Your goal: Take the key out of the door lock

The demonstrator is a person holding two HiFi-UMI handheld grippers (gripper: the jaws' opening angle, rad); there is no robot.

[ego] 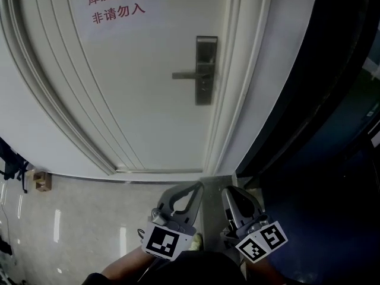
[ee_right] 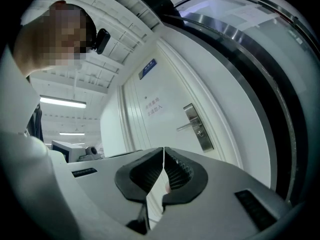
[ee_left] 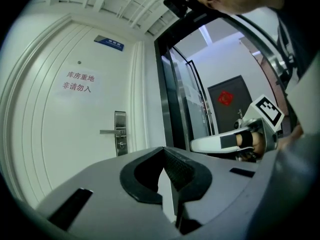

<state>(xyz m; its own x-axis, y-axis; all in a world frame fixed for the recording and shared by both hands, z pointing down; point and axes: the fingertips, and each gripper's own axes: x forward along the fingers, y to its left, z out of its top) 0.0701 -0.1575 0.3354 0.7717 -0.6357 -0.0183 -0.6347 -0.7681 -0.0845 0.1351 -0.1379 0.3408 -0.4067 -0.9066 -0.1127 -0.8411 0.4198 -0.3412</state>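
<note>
At the bottom centre of the head view, both tools sit low and close together. The left hand-held gripper (ego: pixel 193 190), grey with a black-and-white marker cube, is clenched with its ribbed pads tip to tip and nothing between them. The right hand-held gripper (ego: pixel 230 193) is clenched and empty too. Under them is pale glossy tiled floor (ego: pixel 71 218).

Further off, filling the upper frame, stands the white panelled door (ego: pixel 136 100) with a red-lettered paper notice (ego: pixel 116 2) at upper left. Right of centre is the tall brushed-metal lock plate (ego: pixel 205 70), its straight metal lever handle (ego: pixel 185 75) pointing left. The key should be in the cylinder on the lower part of that plate, below the lever. A small round fitting shows there in both gripper views, but the key itself is too small to make out.

Both tools are well apart from the lock, so I judge the reach has not started.

Likely risks:
- Arriving with the jaws closed would knock the key rather than straddle it.
- The lever juts out just above, so a high approach could catch it and swing the door.
- Pulling while the key is turned off its removal angle would jam it, and forcing it then could bend it.
- A shallow pinch on thin smooth metal could slip, dropping the key to the floor.
</note>
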